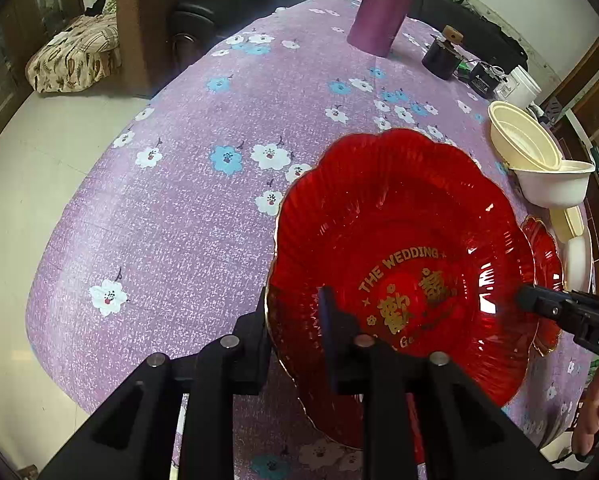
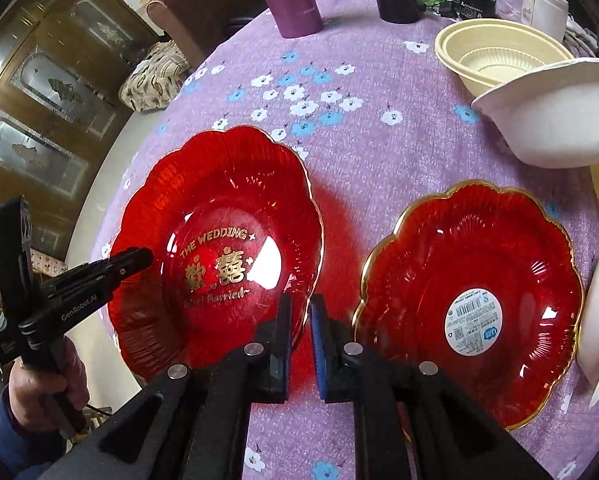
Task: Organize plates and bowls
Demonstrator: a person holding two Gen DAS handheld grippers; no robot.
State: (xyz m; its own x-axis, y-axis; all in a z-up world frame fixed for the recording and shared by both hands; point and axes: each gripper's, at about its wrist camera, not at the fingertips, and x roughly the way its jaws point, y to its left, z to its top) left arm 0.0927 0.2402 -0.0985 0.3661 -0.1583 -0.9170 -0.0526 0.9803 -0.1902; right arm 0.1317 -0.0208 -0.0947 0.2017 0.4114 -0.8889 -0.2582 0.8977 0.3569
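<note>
You have the red translucent scalloped plate with the gold wedding lettering caught by two opposite edges. Your left gripper straddles its near-left rim with one finger outside and one inside, the jaws slightly parted, so whether the pads press on the plastic cannot be told. Your right gripper is nearly closed on the rim at the opposite side, and the thin edge sits in the narrow gap between its blue pads. The plate looks raised and tilted above the purple flowered tablecloth — a red glow falls on the cloth under it. Just beside it, toward the table's right edge, lies a second red scalloped plate with a gold rim and a round white barcode sticker, flat on the cloth. Beyond that, near the far right edge, nested cream plastic bowls rest against a white paper bowl. The step in hand appears to be stacking the lettered plate onto the stickered one. The next move calls for carrying it level across — keep both grips even so it does not twist — centring the scallops over the lower plate before you let go.
</note>
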